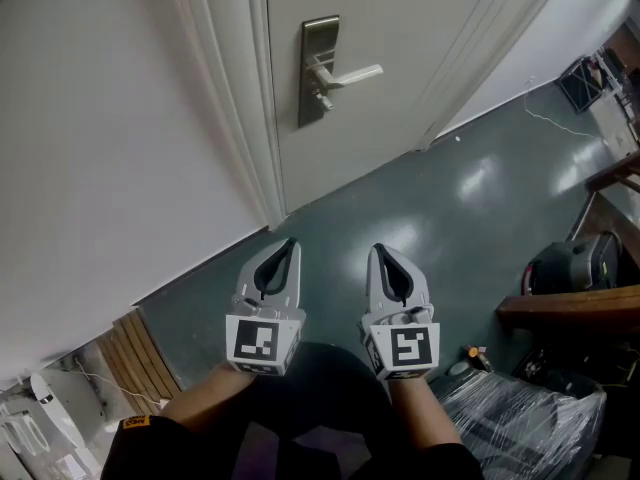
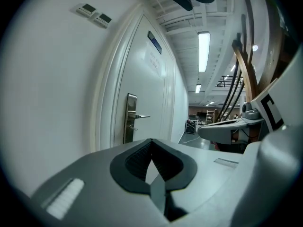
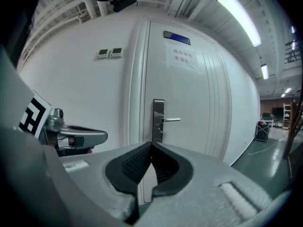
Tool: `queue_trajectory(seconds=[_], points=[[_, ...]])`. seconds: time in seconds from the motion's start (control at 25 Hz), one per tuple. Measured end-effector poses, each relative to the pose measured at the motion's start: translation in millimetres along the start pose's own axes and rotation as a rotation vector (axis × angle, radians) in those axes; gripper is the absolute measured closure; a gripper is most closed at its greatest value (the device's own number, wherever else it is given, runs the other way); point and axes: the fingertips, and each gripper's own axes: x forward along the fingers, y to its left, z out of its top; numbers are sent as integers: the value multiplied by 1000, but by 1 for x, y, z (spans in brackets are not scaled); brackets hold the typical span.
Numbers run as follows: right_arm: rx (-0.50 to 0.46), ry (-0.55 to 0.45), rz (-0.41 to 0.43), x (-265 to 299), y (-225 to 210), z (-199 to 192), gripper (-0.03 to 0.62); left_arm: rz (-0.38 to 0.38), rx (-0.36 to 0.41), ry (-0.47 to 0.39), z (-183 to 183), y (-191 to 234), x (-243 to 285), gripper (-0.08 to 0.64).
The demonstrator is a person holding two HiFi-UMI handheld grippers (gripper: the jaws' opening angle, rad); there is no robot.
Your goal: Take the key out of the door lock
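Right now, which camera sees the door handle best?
The head view: the door handle is biggest there, its lever sticking out from the metal plate. The right gripper view shows the handle front-on but small. The left gripper view shows it tiny and sideways.

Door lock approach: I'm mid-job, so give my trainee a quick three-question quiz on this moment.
1. True or false: the left gripper touches nothing on the door.
2. Fill in: in the head view, the lever handle runs from the lock plate toward the picture's ____ side.
3. Multiple choice: the jaws of the right gripper are A) wide apart, B) together with nothing between them, C) clamped on the lever handle.
Key: 1 true; 2 right; 3 B.
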Motion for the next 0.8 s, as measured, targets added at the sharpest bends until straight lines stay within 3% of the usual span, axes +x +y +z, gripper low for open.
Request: queue_trajectory(seconds=[0.4,0.8], points=[[-23,-2,-42,77,1,26,600,-42,38,-18,25,57,50,541],[-12,2,33,142,-21,35,600,44,27,-20,26,87,89,541]])
